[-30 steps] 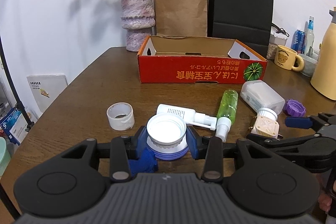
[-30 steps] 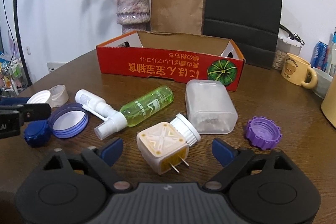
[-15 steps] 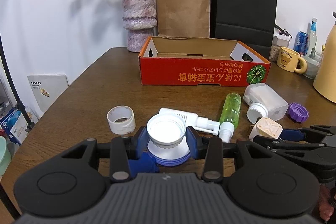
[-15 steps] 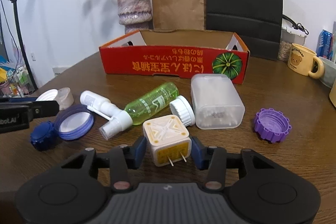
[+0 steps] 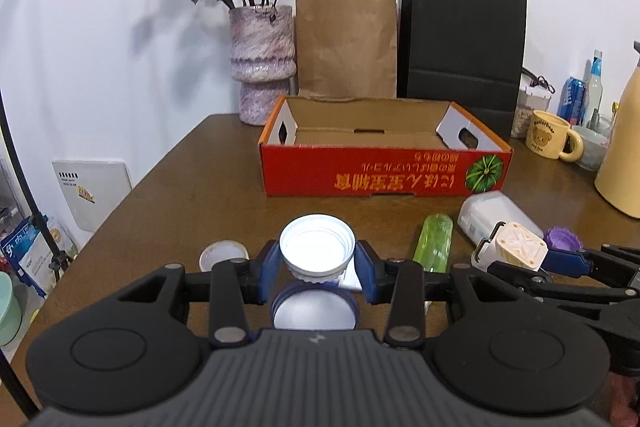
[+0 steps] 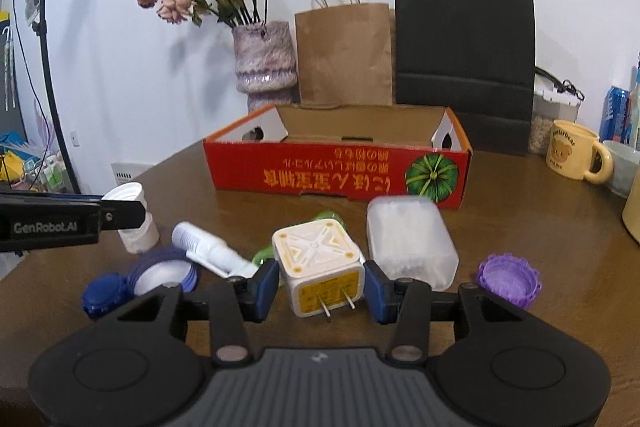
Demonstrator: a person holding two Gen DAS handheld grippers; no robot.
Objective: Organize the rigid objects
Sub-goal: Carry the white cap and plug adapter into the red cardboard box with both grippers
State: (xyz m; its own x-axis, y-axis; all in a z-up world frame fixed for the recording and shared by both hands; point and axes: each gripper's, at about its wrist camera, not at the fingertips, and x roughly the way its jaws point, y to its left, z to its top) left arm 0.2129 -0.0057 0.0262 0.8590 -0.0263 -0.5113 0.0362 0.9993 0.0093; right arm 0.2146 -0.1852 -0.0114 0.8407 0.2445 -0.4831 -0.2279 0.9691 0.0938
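My left gripper (image 5: 317, 261) is shut on a white screw cap (image 5: 317, 247) and holds it above the table, over a blue-rimmed lid (image 5: 314, 313). My right gripper (image 6: 320, 283) is shut on a cream plug adapter (image 6: 320, 261) with two prongs and holds it off the table; it also shows in the left wrist view (image 5: 516, 247). The red cardboard box (image 5: 384, 179) stands open behind, also seen in the right wrist view (image 6: 336, 175). On the table lie a green bottle (image 5: 434, 241), a white spray bottle (image 6: 212, 251), a frosted container (image 6: 410, 241) and a purple cap (image 6: 508, 279).
A small white cup (image 6: 138, 233) and a dark blue cap (image 6: 104, 295) sit at the left. A vase (image 5: 262, 63), a brown bag (image 5: 346, 47) and a black bag (image 5: 460, 43) stand behind the box. A yellow mug (image 5: 550, 135) and a cream jug (image 5: 622, 163) stand at the right.
My right gripper closed on the plug adapter and lifted it. My left gripper lifted the white cap off the blue-rimmed lid. Both rose above the table.
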